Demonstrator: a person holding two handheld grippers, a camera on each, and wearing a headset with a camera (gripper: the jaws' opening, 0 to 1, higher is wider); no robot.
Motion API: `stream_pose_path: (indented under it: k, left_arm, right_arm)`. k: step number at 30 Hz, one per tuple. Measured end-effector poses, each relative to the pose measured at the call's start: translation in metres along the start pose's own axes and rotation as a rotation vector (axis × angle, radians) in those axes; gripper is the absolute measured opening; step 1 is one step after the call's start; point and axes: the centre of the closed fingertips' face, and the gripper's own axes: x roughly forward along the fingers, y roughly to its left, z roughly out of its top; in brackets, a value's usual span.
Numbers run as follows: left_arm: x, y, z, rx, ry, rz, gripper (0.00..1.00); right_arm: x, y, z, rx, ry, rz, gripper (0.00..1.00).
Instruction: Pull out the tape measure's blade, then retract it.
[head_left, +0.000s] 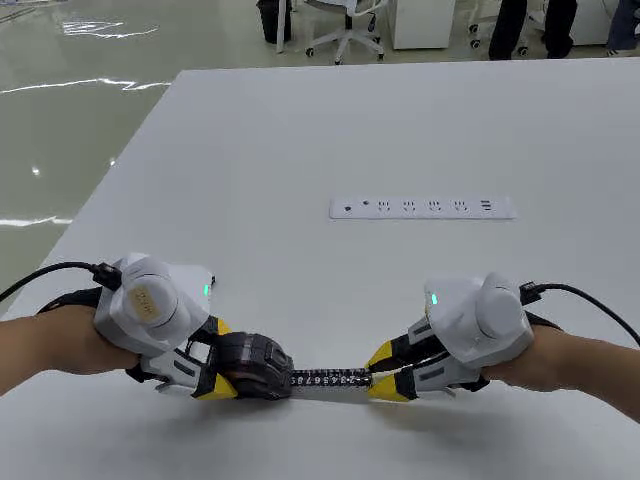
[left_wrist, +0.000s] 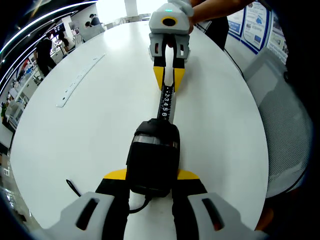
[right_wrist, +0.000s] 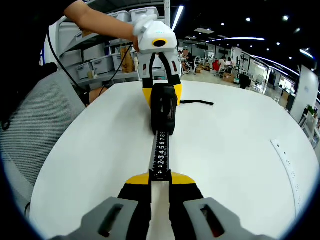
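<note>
A black tape measure case (head_left: 252, 366) (left_wrist: 152, 158) (right_wrist: 164, 109) rests low over the white table (head_left: 380, 140), with my left gripper (head_left: 216, 372) (left_wrist: 150, 176) (right_wrist: 161, 95) shut on its sides. A short length of black blade with white numbers (head_left: 330, 379) (left_wrist: 166, 102) (right_wrist: 160, 154) runs out of the case to the right. My right gripper (head_left: 380, 372) (right_wrist: 160, 179) (left_wrist: 169, 79) is shut on the blade's end, its yellow fingertips (head_left: 381, 389) pinching it. The blade is straight and taut between the two grippers.
A white power strip (head_left: 421, 208) (left_wrist: 80, 80) (right_wrist: 287, 162) lies on the table beyond the grippers. A short black strap (right_wrist: 196, 102) (left_wrist: 73, 187) lies near the left gripper. Office chairs (head_left: 345, 25) and people stand past the table's far edge.
</note>
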Motion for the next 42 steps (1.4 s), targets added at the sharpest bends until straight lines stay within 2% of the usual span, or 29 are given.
stream_pose_path:
  k: [42]
  left_arm:
    - [0.0005,-0.0001,0.0005,-0.006,0.007,-0.007,0.27]
  right_arm:
    - [-0.0077,-0.0012,-0.0105,0.008,0.000,-0.003,0.11]
